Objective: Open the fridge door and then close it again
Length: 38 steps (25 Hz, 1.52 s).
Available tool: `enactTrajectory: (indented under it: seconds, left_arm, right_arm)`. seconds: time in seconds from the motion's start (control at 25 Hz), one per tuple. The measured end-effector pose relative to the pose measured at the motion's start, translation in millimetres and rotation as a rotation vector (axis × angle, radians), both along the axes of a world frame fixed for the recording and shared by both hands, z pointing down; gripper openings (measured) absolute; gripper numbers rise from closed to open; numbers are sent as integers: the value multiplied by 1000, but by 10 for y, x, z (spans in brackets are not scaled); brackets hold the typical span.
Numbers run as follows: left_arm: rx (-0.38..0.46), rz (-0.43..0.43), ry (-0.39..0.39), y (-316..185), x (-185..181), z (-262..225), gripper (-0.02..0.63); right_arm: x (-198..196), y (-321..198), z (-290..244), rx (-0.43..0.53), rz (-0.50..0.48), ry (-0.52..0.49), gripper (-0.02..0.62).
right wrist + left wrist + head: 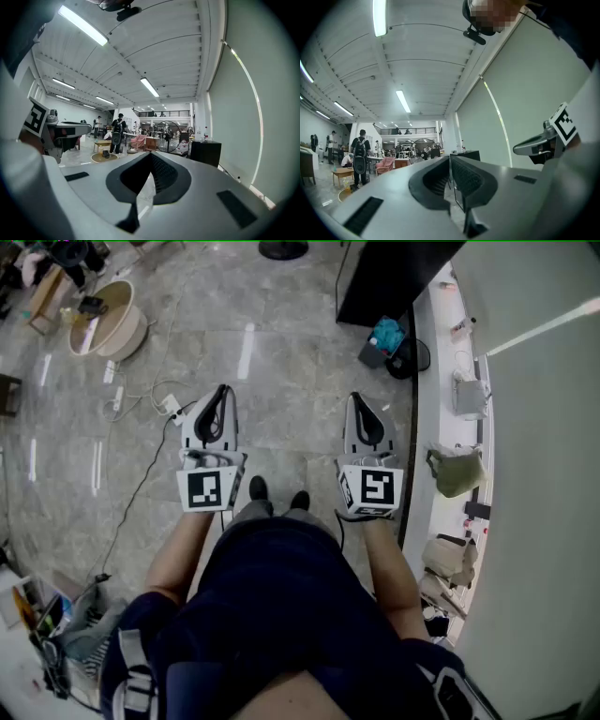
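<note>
The left gripper (221, 395) and the right gripper (357, 401) are held level above the grey polished stone floor (281, 343). Their jaws are closed together, with nothing between them. No fridge can be identified with certainty. A black box-shaped cabinet (394, 277) is seen far ahead on the right, well apart from both. A door handle approached with the jaws closed would probably be knocked, not grasped. The white power strip (170, 407) and its cables could be tripped over.
</note>
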<state>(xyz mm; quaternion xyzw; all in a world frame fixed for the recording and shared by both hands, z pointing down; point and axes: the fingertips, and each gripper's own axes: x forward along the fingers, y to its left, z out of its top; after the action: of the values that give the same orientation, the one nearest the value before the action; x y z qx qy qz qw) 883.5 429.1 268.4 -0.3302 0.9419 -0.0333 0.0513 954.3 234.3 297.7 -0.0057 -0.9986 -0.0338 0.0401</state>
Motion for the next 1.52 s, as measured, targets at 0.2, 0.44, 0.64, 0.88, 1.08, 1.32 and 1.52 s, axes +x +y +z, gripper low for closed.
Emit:
enactTrajectory:
  seconds: [0.2, 0.44, 0.64, 0.88, 1.08, 1.32, 1.52]
  left_arm:
    - [-11, 2, 2, -53, -24, 38, 38]
    - [-7, 11, 13, -73, -60, 62, 38]
    - [-31, 16, 23, -177, -73, 144, 40]
    - [-42, 40, 28, -382, -69, 196, 41]
    - [-41, 54, 36, -558, -120, 226, 127]
    - [-29, 75, 54, -716, -443, 251, 223]
    - [-32, 126, 59, -832, -973, 255, 265]
  right_arm:
    - [-35, -18, 21, 8, -12, 4, 18]
    - [-57, 24, 5, 34, -19, 2, 18]
    - [-53, -29, 49, 16, -38, 15, 20]
    - [-15, -171, 104, 1, -55, 25, 20]
    - [-2, -269, 121, -5, -114, 34, 20]
    - [-183, -266, 121, 5, -178, 41, 20]
    - [-620, -256, 161, 2, -179, 48, 20]
